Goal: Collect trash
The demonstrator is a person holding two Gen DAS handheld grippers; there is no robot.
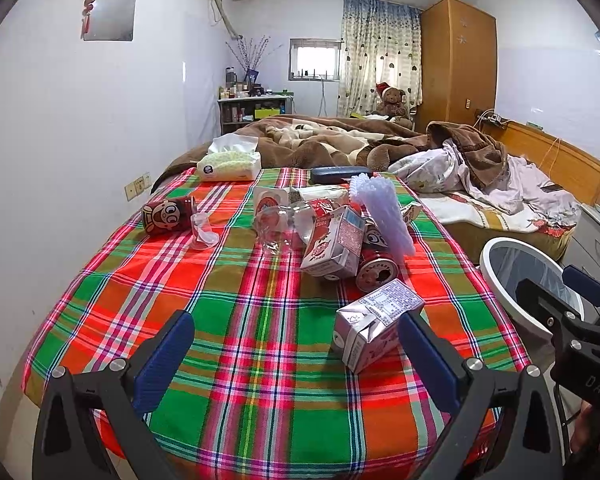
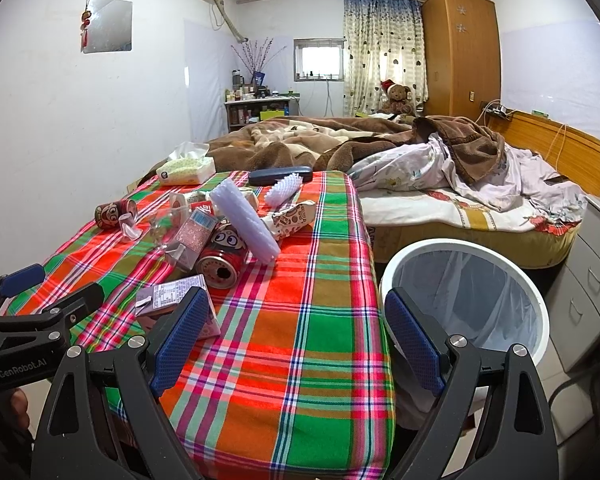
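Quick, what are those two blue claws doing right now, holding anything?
Left gripper: open, holding nothing; a milk carton lies near its right finger.
Right gripper: open, holding nothing.

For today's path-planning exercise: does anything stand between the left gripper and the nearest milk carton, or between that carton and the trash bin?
Nothing visible does. The left gripper is open, with the milk carton just ahead beside its right finger. The trash bin stands open-topped off the table's right edge; only bare plaid cloth lies between.
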